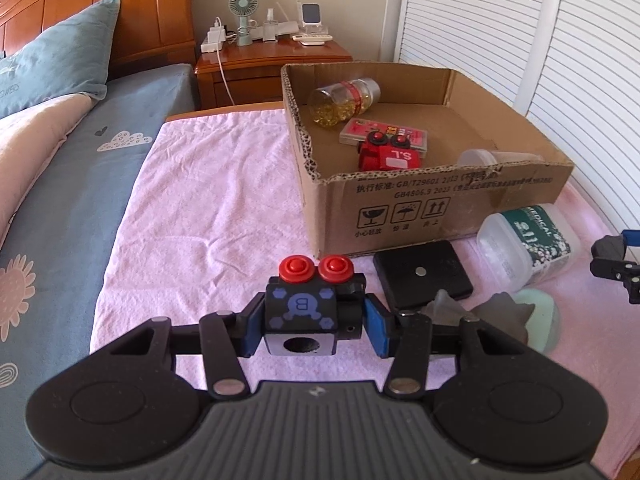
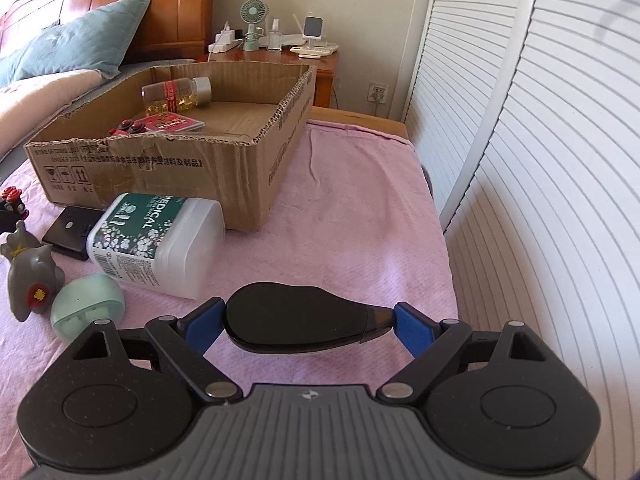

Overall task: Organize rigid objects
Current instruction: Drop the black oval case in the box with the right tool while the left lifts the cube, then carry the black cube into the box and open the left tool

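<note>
My left gripper (image 1: 314, 330) is shut on a black toy block (image 1: 300, 308) with two red buttons on top, held just above the pink cloth (image 1: 208, 208). The same toy shows at the left edge of the right wrist view (image 2: 12, 200). My right gripper (image 2: 308, 326) is shut on a black teardrop-shaped object (image 2: 296, 320), one pad at each end. The open cardboard box (image 1: 440, 208) (image 2: 160, 172) holds a capsule bottle (image 1: 344, 100), a red toy (image 1: 390, 154), a red card case (image 1: 384, 132) and a clear cup (image 1: 492, 158).
In front of the box lie a white MEDICAL jar (image 2: 156, 240), a flat black case (image 1: 422, 274), a grey figurine (image 2: 32, 272) and a green egg-shaped case (image 2: 86, 304). White louvred doors (image 2: 540, 160) stand at the right, a bed (image 1: 60, 200) at the left, a nightstand (image 1: 272, 60) behind.
</note>
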A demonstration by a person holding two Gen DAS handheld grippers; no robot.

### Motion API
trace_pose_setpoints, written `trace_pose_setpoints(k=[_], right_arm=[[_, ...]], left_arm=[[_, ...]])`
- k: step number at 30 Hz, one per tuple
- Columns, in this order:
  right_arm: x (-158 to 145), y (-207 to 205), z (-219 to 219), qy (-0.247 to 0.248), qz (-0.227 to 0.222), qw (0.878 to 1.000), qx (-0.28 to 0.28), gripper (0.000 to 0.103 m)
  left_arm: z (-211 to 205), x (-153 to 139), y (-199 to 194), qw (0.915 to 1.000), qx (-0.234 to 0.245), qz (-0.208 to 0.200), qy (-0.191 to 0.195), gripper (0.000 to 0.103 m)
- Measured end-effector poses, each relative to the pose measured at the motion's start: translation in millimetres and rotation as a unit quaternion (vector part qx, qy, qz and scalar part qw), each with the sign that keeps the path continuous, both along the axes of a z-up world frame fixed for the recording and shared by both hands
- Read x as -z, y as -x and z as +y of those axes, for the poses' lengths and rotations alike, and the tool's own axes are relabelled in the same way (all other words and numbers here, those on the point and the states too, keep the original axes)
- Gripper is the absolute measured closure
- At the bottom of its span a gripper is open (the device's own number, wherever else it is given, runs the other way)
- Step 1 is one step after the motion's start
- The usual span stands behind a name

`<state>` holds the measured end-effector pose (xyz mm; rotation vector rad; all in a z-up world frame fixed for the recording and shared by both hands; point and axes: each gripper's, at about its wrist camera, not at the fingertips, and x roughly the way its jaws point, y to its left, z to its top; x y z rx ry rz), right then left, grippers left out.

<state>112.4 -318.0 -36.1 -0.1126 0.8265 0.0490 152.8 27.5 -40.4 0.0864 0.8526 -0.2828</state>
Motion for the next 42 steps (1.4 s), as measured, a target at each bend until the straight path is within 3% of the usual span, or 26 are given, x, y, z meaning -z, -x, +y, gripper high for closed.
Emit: trace_pose_setpoints(k=[10,18,31,33,34,42], right_arm=[[-51,-7,11,-0.023,-0.039,0.997,-0.055,0.010],[-83,-57,35,-0.034,-0.067,0.993,-0.092,0.010],[-50,-154,76,-0.025,-0.015,0.996,-0.088,0.010],[-47,-158,76,-0.020,-0.026,0.996,-0.078,0.007],[-47,-159,77,-0.014,-0.032,0.997,-0.070,0.000],[-63,-141,59,-0.034,-0.020,0.999,-0.025,0.000]], left_arm=[[-4,-28,17,0.9989,0.046,-0.008,-0.007,0.053],[-7,-43,22,0.9976,0.066,-0.017,-0.013,0.053],[-9,-51,16,0.9967,0.075,-0.028,-0.015,0.053],[-9,-53,15,0.9967,0.075,-0.029,-0.014,0.053],[-10,-53,14,0.9967,0.075,-0.029,-0.013,0.053],[-17,-62,11,0.9959,0.081,-0.037,-0.015,0.053]])
